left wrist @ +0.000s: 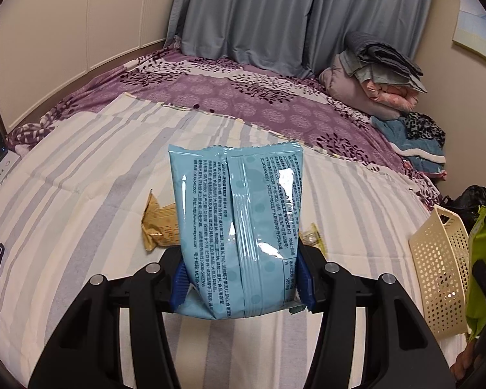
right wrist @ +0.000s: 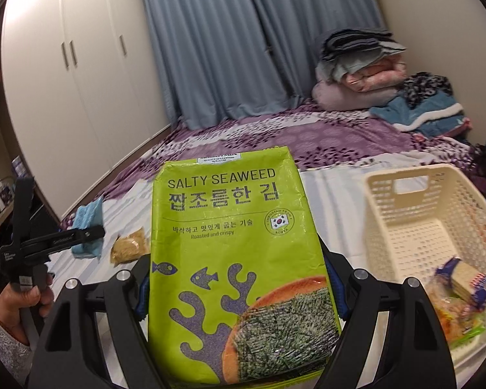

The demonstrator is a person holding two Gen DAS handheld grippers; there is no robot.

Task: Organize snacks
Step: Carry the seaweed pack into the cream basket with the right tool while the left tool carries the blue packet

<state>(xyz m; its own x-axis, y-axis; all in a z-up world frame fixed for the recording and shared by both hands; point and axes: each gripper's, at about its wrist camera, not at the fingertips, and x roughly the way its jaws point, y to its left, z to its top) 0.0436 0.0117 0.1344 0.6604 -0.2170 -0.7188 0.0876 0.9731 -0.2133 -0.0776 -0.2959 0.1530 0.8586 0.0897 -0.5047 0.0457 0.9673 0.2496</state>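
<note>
My left gripper (left wrist: 241,282) is shut on a light blue snack packet (left wrist: 236,227), held upright above the striped sheet (left wrist: 81,194). The same left gripper (right wrist: 90,236) and blue packet (right wrist: 87,223) show at the left of the right wrist view, in a person's hand (right wrist: 32,298). My right gripper (right wrist: 239,291) is shut on a green salty seaweed bag (right wrist: 236,259), which fills the middle of that view. A cream perforated basket (right wrist: 421,227) stands to its right with several packets (right wrist: 460,288) inside. The basket (left wrist: 437,275) and green bag (left wrist: 482,259) appear at the right edge of the left wrist view.
A tan snack packet (left wrist: 160,223) and a small yellow-green one (left wrist: 312,238) lie on the sheet behind the blue packet; the tan packet (right wrist: 128,244) shows again. Folded bedding (right wrist: 359,71) and clothes (right wrist: 424,107) sit at the far right. A wardrobe (right wrist: 81,81) stands left.
</note>
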